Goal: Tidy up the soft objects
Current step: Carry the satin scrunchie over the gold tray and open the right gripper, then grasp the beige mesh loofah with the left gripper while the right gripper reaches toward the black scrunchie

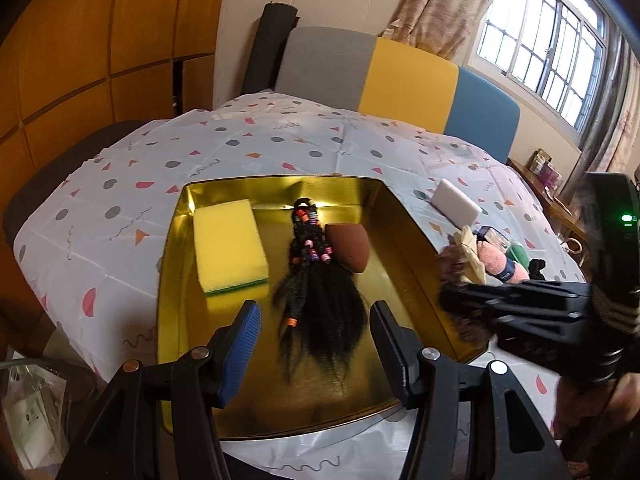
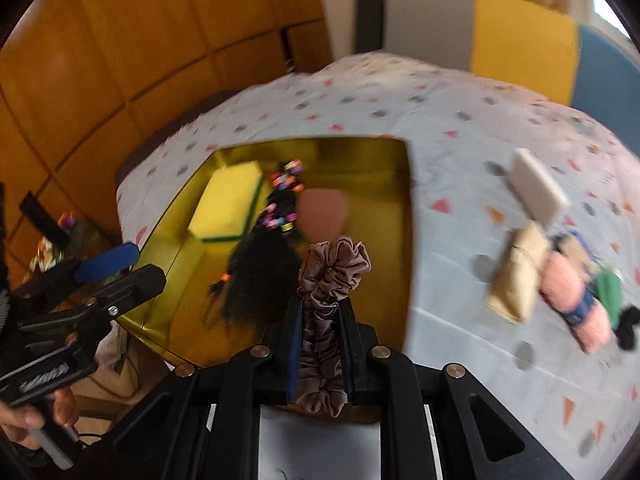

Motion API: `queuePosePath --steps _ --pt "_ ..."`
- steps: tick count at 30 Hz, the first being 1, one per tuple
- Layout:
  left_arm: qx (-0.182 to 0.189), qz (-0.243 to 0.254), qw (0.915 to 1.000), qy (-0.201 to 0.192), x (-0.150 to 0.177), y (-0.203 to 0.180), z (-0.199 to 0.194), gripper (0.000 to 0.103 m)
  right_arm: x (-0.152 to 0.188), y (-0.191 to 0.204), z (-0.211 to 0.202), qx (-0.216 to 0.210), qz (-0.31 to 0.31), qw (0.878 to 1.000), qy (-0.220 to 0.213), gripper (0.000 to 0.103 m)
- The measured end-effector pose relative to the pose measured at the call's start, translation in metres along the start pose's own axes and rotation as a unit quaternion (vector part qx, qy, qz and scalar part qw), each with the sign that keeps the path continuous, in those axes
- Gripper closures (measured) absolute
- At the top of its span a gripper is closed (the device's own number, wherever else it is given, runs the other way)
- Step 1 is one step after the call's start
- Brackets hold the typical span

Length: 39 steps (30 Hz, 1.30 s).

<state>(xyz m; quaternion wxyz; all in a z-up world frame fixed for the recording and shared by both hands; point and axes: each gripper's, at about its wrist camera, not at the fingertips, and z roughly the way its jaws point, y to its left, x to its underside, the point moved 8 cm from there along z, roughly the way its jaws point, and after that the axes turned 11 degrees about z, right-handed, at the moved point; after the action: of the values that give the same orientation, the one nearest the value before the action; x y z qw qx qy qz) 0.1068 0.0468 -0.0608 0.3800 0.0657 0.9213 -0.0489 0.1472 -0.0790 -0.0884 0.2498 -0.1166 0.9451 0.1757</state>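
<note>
Right wrist view: the right gripper (image 2: 320, 316) pinches a ruffled mauve satin scrunchie (image 2: 326, 276) above the shiny gold tray (image 2: 384, 236). Inside lie a yellow sponge (image 2: 226, 204), beaded black hairpiece (image 2: 260, 264) and teardrop puff (image 2: 320, 216). Left gripper (image 1: 316, 332) jaws spread, empty.

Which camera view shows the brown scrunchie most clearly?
The right wrist view: the scrunchie sits centred, pinched in the right hand-held gripper. In the left wrist view only a blurred brown bit shows behind that gripper.
</note>
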Motion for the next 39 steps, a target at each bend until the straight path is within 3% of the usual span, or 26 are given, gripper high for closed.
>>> queuePosePath --steps 6,14,22,29,39 --pt "-0.012 -0.003 0.9999 0.005 0.003 0.010 0.001 0.045 0.002 0.003 0.049 0.053 -0.044 0.996 0.047 0.086" --pt "-0.016 -0.003 0.9998 0.011 0.005 0.012 0.004 0.045 0.003 -0.007 0.070 0.077 -0.050 0.994 0.059 0.082" --pt "-0.021 0.002 0.9997 0.009 0.004 0.012 0.002 0.046 0.002 -0.004 0.063 0.079 -0.053 0.995 0.036 0.077" --pt "-0.021 0.012 0.9997 0.007 0.002 0.006 0.000 0.045 -0.009 -0.006 0.027 0.058 -0.031 0.998 -0.020 0.057" --pt "-0.017 0.034 0.9992 0.010 0.002 -0.011 0.001 0.045 -0.009 -0.049 -0.025 0.075 0.013 0.994 -0.081 0.049"
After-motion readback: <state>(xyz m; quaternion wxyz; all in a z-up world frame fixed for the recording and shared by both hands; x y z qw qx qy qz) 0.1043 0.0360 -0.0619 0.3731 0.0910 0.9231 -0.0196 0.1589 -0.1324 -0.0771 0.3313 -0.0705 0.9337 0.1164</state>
